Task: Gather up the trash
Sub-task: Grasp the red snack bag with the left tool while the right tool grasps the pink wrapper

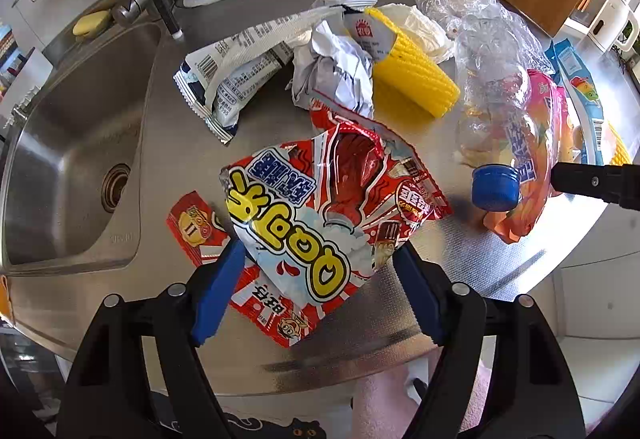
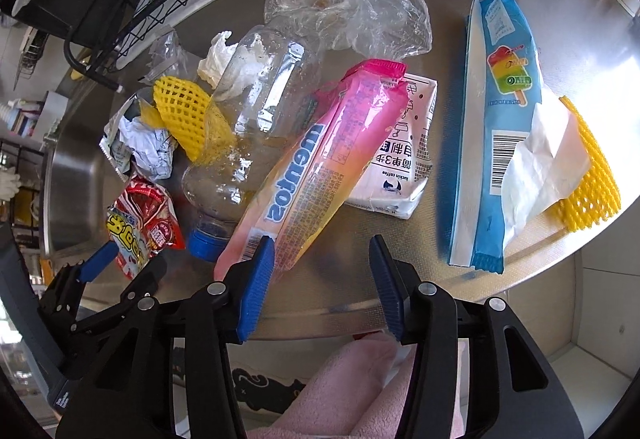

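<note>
Everywhere on the brushed steel counter [image 1: 460, 263] lies crinkly litter. Left gripper [image 1: 320, 303] stands wide, its ribbed blue pads flanking a glossy red-and-white snack bag [image 1: 320, 207] near the counter's front edge; contact seems absent, though the bag hides the pad tips. Right gripper [image 2: 320, 279] is half open, its left pad touching the pink Mentos wrapper [image 2: 320, 159], which leans on a crushed clear bottle [image 2: 248, 119] with a blue cap [image 2: 208, 239]. Two yellow foam nets show in the right wrist view, also one blue ice-lolly wrapper [image 2: 500, 119].
</note>
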Available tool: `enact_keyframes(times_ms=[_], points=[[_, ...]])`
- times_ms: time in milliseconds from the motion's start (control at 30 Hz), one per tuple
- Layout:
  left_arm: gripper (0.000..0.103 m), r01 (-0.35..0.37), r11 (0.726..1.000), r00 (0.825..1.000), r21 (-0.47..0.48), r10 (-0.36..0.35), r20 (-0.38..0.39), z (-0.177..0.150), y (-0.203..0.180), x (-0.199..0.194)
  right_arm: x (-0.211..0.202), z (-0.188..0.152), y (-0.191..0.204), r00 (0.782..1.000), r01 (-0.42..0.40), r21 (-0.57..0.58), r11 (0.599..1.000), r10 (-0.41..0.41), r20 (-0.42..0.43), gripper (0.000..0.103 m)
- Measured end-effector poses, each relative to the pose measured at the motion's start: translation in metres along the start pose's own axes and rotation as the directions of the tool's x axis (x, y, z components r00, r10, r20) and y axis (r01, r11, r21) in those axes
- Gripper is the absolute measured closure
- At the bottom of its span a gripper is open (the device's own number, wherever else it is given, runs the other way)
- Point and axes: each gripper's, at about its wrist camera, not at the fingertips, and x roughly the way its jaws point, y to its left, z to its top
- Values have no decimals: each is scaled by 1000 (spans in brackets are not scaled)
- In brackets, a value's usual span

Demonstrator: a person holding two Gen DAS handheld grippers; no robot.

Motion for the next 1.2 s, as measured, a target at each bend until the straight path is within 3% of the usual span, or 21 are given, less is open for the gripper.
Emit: enact_keyframes(times_ms=[200,567,900,1067,1200], points=[[40,6,1000,1000,-9,-6,-6,2,4,9,-1,9,3,1000,-27,21,999,27,16,52],[63,55,998,998,-11,-55,-4,11,-2,10,1,24,20,998,-49,21,999,49,25,47],[89,141,990,990,-22,-141,-13,17,-3,11,14,27,39,997,-79,-3,997,79,-3,49],[96,169,985,985,-31,-169,-13,14,0,10,19,24,47,998,-65,-35,997,65,-17,70],[99,164,986,986,-34,-165,1,9,5,2,18,21,50,999,-52,-58,997,52,-13,98]])
